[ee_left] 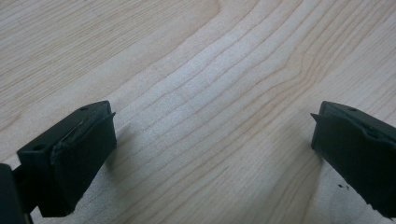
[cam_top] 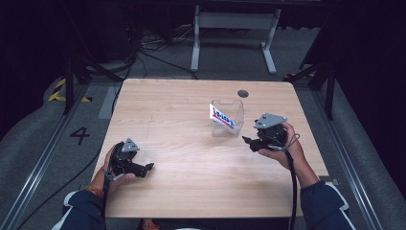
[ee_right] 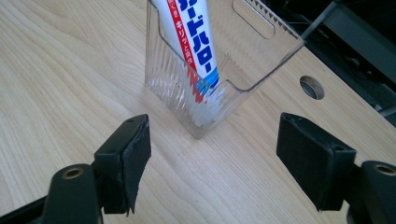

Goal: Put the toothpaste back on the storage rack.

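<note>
High view: toothpaste tube (cam_top: 222, 117) already standing tilted inside clear holder (cam_top: 234, 128) on table (cam_top: 191, 110); right gripper (cam_top: 249, 142) just beside, jaws released, empty. Left gripper (cam_top: 146, 167) wide, empty, well apart. Seemingly little left.

table (cam_top: 182, 110) evenly lit, dark surroundings; soft shadows, mild blur

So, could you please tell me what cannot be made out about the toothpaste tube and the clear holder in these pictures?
- Toothpaste tube: its upper end is cut off by the top edge of the right gripper view; in the high view its print is too small to read.
- Tube's lower end: blurred behind the ribbed wall of the clear holder, so whether it touches the bottom is unclear.
- Holder's left wall: its top is cut off by the same edge.
</note>
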`<state>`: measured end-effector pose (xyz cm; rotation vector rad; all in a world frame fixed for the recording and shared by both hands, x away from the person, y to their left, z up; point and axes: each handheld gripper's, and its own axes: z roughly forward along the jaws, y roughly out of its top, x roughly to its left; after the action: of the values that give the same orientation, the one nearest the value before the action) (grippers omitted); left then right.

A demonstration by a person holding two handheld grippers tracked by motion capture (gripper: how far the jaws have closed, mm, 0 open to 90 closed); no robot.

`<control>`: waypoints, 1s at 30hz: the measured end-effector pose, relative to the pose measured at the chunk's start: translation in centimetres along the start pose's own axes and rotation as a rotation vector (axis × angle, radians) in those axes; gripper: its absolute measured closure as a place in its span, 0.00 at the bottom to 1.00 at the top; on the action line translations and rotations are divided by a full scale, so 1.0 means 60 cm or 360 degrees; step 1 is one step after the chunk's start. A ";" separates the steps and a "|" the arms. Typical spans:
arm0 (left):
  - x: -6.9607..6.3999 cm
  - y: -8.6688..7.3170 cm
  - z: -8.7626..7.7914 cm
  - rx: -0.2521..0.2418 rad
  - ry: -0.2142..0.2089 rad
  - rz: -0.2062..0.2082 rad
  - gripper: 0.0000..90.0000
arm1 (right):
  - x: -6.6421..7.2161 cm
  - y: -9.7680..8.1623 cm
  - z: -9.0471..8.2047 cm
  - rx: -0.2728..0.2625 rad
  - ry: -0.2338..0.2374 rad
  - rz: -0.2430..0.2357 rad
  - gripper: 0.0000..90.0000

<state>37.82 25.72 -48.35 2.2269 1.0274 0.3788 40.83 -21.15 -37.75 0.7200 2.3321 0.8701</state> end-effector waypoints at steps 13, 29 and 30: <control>0.000 0.000 0.000 0.0001 0.0001 0.0000 0.00 | 0.001 -0.046 -0.013 0.0033 -0.0009 0.0004 0.29; 0.000 0.000 0.000 0.0000 0.0002 -0.0003 0.00 | -0.003 -0.110 -0.017 0.0092 -0.0016 0.0048 0.29; 0.000 0.000 0.000 0.0000 0.0002 -0.0003 0.00 | -0.004 -0.115 -0.019 0.0094 -0.0010 0.0056 0.29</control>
<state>37.82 25.70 -48.35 2.2260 1.0301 0.3796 38.28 -26.23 -41.84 0.7896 2.3547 0.8156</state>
